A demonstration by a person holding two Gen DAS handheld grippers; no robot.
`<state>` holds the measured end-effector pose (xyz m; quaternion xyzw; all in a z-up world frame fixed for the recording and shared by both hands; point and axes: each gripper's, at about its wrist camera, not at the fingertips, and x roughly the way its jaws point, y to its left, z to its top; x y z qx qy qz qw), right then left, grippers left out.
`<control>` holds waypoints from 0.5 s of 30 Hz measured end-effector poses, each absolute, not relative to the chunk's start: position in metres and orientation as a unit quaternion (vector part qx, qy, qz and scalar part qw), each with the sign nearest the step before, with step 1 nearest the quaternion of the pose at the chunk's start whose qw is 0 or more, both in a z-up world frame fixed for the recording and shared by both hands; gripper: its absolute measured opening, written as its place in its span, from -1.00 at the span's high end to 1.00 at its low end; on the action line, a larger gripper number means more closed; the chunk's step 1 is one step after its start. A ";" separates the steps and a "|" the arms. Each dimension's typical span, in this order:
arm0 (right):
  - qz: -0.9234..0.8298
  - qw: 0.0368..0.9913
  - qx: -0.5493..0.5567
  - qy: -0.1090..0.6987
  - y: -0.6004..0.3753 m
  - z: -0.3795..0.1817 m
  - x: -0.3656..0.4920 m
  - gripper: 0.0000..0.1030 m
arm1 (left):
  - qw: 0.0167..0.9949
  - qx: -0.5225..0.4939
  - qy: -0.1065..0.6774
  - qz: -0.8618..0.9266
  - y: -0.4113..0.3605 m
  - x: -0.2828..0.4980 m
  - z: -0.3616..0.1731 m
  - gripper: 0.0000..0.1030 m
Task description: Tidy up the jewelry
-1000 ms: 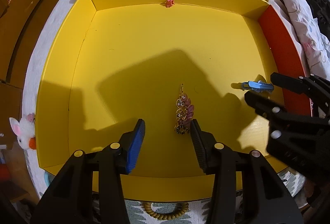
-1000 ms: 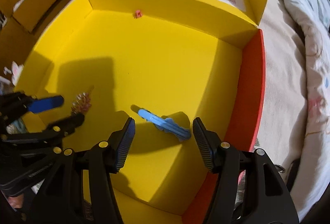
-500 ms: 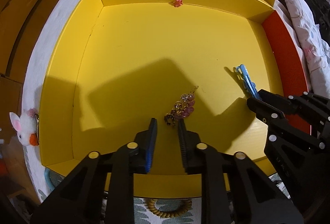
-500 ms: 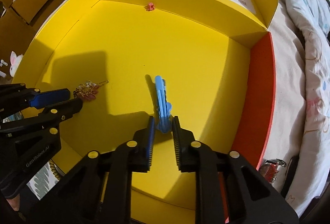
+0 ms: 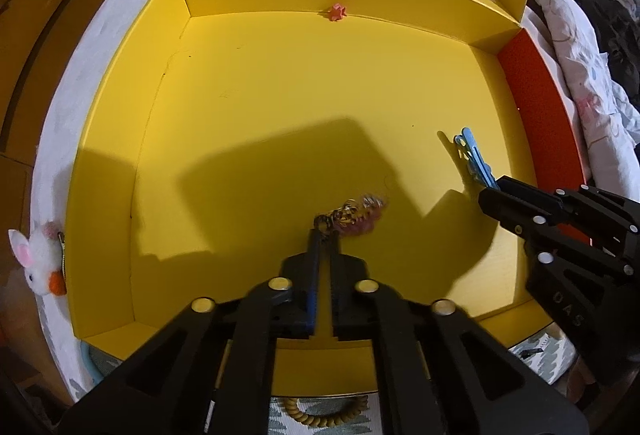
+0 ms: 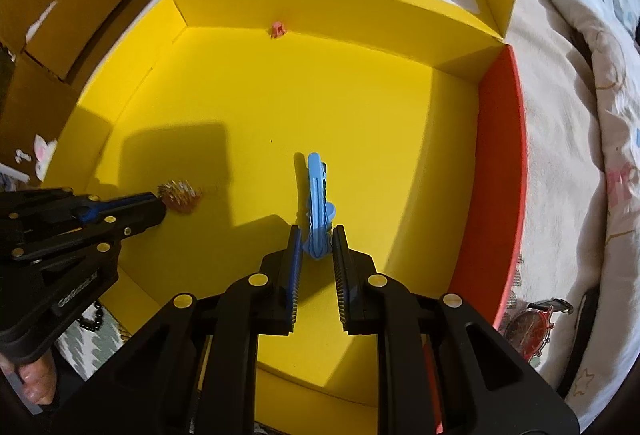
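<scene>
A gold and pink dangling earring [image 5: 360, 213] lies blurred on the floor of the open yellow box [image 5: 260, 95]. My left gripper [image 5: 325, 235] has its jaws closing to a pinch on the earring's near end. In the right wrist view the same earring [image 6: 180, 197] sticks out of the left gripper [image 6: 160, 207]. A blue hair clip [image 6: 318, 191] stands tilted up from the box floor [image 6: 360, 107]. My right gripper [image 6: 316, 235] is shut on the clip's near end. From the left wrist view the clip [image 5: 474, 159] pokes out of the right gripper [image 5: 490, 195].
A small red star bead [image 5: 337, 12] rests against the box's far wall. A red wall [image 6: 496, 155] bounds the box on the right. Outside lie a plush bunny [image 5: 38, 263], a wooden bead bracelet [image 5: 320, 413], a red watch [image 6: 530, 331] and bedding [image 6: 568, 115].
Both grippers went from open to shut. The left one closed on the earring's end, which swung sideways. The right one closed on the blue clip, which turned to point away.
</scene>
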<state>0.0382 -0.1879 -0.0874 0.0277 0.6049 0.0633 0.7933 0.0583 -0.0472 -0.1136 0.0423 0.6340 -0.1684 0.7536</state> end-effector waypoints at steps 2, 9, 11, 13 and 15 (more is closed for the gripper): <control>0.063 0.797 0.037 0.600 -0.193 -0.082 0.036 0.67 | 0.754 0.038 0.634 -0.168 -0.045 0.060 -0.110 1.00; 0.074 0.804 0.068 0.587 -0.204 -0.067 0.033 0.68 | 0.762 0.021 0.623 -0.175 -0.035 0.063 -0.097 1.00; 0.080 0.805 0.080 0.582 -0.208 -0.063 0.033 0.68 | 0.764 0.018 0.620 -0.178 -0.028 0.062 -0.087 1.00; 0.079 0.807 0.085 0.579 -0.212 -0.060 0.031 0.68 | 0.767 0.018 0.616 -0.179 -0.024 0.062 -0.081 1.00; 0.079 0.808 0.090 0.578 -0.213 -0.059 0.030 0.68 | 0.771 0.018 0.610 -0.179 -0.023 0.062 -0.076 1.00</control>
